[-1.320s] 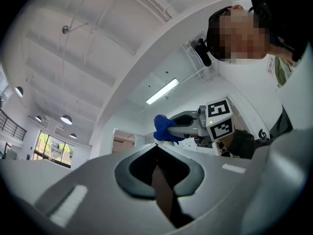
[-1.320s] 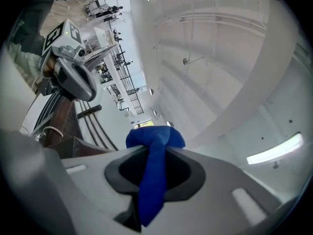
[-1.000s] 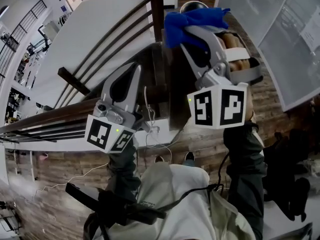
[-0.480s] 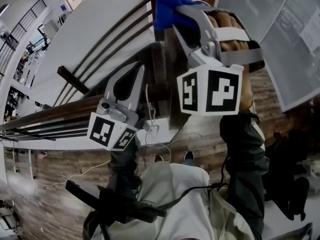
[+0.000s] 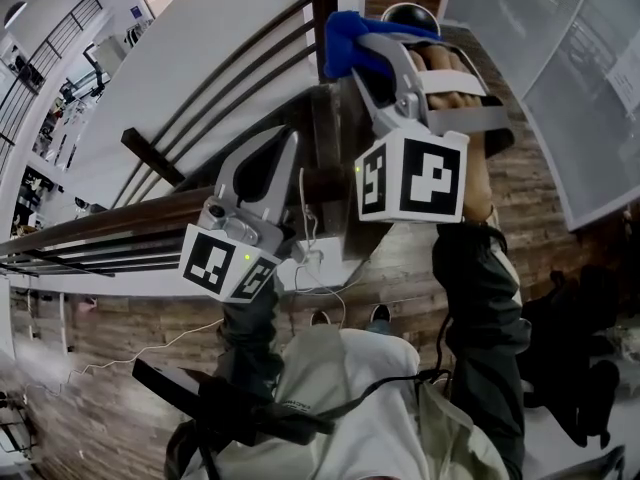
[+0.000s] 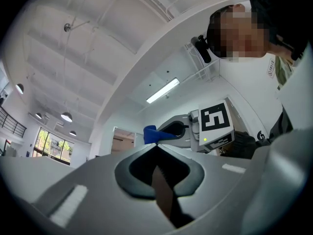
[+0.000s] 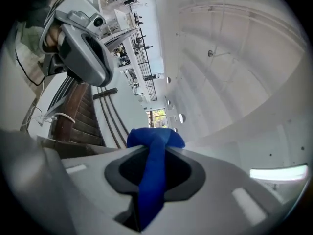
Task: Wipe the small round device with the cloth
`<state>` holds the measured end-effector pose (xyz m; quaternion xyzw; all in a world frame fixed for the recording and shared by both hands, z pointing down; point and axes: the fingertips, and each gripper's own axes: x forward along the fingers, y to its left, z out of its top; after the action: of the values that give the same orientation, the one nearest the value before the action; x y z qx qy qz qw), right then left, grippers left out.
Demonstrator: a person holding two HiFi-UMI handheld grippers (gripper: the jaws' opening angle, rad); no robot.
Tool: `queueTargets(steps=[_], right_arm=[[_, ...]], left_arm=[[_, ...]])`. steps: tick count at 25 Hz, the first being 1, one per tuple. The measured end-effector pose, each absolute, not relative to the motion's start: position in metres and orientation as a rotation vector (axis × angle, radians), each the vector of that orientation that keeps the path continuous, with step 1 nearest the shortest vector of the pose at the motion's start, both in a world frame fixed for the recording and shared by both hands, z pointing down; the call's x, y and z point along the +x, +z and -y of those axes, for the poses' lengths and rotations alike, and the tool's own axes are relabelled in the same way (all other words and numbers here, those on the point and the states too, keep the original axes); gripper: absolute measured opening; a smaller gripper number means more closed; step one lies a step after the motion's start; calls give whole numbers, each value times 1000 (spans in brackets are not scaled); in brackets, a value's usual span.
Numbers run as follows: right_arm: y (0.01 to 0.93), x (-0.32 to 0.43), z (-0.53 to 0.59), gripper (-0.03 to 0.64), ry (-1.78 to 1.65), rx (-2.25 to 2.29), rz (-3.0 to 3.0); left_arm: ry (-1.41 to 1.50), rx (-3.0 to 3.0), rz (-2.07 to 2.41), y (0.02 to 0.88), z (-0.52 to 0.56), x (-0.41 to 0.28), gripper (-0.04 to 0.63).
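- Cloth (image 5: 345, 40), blue, is sitting clenched in the right gripper (image 5: 365, 50). In the right gripper view a strip of it is running down between the jaws and bunching up past the tips.
- Device (image 5: 410, 11), dark and round, is showing at the top of the head view, just beyond the cloth and partly hidden behind the right gripper. Whether the cloth is touching it cannot be told.
- Left gripper (image 5: 285, 140) is hanging lower and to the left, well apart from the device. Its jaws are pressing together with nothing between them.
- Hand (image 5: 455, 68) is wrapping round the right gripper's handle, under a white strap.
- Rails (image 5: 120, 233) of dark wood are running beneath both grippers, slanting up toward the top of the head view.
- Cable (image 5: 310, 230), thin and white, is trailing down just beside the left gripper's marker cube (image 5: 225, 263).
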<state>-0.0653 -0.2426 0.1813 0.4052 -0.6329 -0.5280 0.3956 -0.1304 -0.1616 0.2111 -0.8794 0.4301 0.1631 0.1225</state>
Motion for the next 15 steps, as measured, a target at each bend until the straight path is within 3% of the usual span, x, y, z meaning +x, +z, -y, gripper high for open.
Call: queueTargets(steps=[15], right_arm=[[158,-14,218,81,-1337,1240,1808]], left_arm=[[490,-2578,-1235,208,171,-127,3]])
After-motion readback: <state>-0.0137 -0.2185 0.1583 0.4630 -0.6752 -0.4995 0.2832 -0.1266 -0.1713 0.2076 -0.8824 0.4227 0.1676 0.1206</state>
